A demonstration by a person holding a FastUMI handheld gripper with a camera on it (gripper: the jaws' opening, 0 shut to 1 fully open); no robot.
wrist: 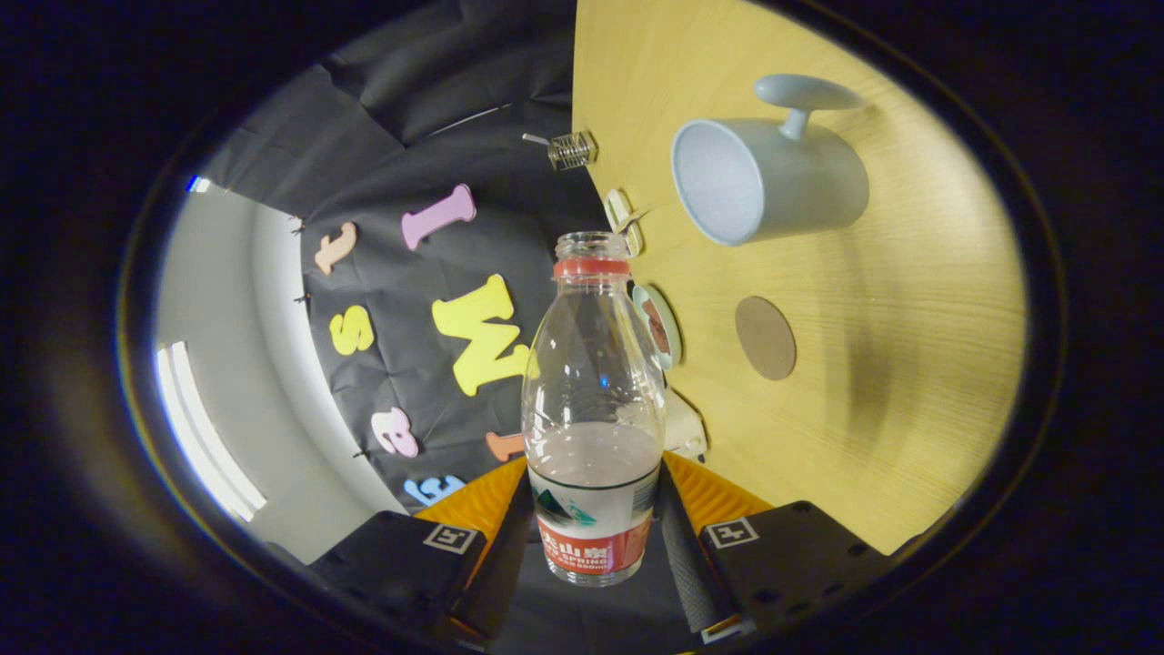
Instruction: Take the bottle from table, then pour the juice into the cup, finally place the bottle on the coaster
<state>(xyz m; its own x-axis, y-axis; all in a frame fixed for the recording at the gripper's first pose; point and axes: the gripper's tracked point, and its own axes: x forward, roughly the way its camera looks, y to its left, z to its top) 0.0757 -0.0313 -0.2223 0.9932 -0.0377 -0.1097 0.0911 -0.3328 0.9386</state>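
We see the gripper (596,546) closed to a narrow span on the bottle (593,428), both fingers pressing its labelled lower part from either side. The bottle is uncapped, its mouth pointing away from us, and liquid fills roughly the lower third. Beyond the fingers and to the right lie the cup (768,182), its opening turned towards the bottle, and the round coaster (765,337), well apart from each other on bare wooden table (909,364). The table's edge runs just beside the bottle's neck; small items there are too blurred to identify.
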